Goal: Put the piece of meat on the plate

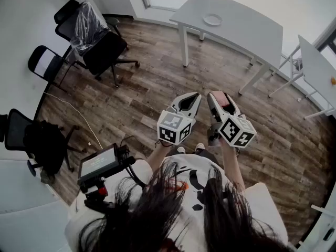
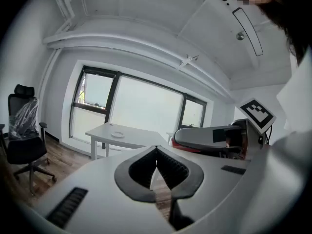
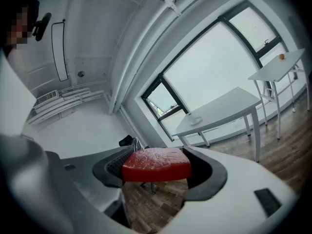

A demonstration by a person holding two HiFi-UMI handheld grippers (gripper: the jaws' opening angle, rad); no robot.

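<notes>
Red is what jumps out here: the piece of meat (image 3: 156,164) sits crosswise in the right hand-held gripper (image 3: 157,178), whose jaws are spread wide around it and press on both its ends. The left hand-held gripper (image 2: 156,165) is just beside it, jaws closed tip to tip with nothing in them.

The step in hand, as I read it, is the carry. The plate (image 1: 212,20) is on the white desk (image 1: 247,28) by the window, and both grippers are well short of that desk, out over the wood floor (image 1: 157,83).

My take on doing it well:
- Hold the squeeze steady and the gripper about level on the way to the desk, since the meat only hangs on by its ends and the middle has no support.
- Come in over the desk's near edge and line up above the plate.
- Go down low before letting go, so the meat doesn't bounce off the rim.
- The left one isn't needed, so just keep it off the desk edge.

The meat itself is a thick, wedge-ish slab. The sides are deep red, the top is paler and mottled pink, and the near side is a flat cut face. It looks more like a toy or foam piece than real meat to me. So it's probably light and a bit squishy, and could slip if the grip eases.
</notes>
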